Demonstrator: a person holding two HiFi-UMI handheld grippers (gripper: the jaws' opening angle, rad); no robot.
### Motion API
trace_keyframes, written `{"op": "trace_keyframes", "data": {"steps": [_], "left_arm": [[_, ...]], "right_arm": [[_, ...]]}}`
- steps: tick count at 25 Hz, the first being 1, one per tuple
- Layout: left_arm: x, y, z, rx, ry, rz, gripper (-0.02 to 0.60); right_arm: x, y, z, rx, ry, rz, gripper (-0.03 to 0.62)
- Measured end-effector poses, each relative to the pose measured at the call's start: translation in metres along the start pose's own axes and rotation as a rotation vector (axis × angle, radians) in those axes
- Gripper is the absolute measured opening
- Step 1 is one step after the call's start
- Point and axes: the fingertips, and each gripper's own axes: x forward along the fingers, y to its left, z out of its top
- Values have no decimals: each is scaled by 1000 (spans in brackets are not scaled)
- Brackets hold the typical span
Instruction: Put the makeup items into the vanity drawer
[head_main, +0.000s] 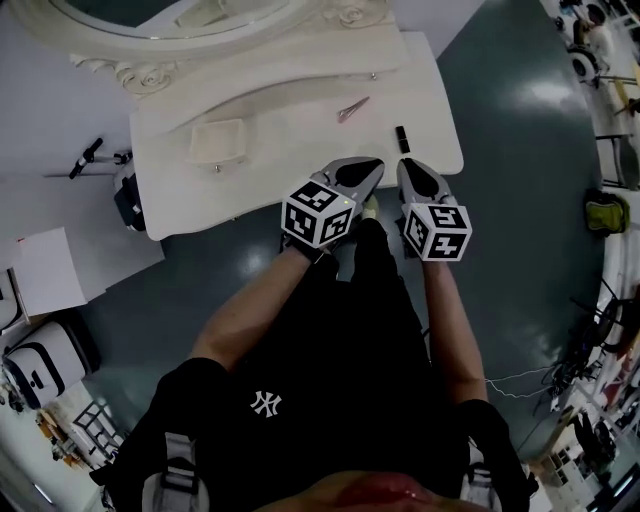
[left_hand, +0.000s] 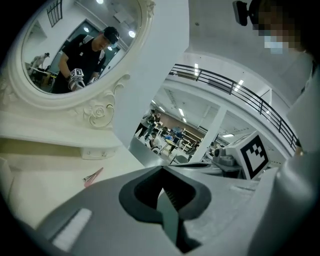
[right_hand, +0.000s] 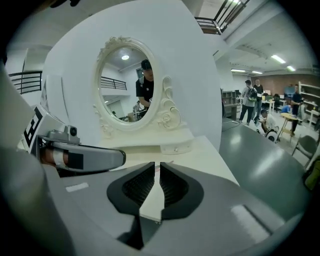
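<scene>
My left claw (left_hand: 162, 169) is closed, empty. My right claw (right_hand: 157, 169) stands slightly apart, empty. Both hang at the table (head_main: 300, 120) near edge. Pink clip (head_main: 352, 109) and dark tube (head_main: 402, 139) lie on the table top.

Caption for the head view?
On the vanity table, pink clip and dark tube; left gripper and right gripper near its edge.
</scene>
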Motion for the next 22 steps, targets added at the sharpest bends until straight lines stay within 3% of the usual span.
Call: {"op": "trace_keyframes", "data": {"steps": [12,22], "left_arm": [[69,52,-27,-68,70,116,0],[94,81,-42,-135,83,200,0]], "right_arm": [[86,-76,-55,-82,245,22,121],[128,-97,-94,-143,384,58,163]]}}
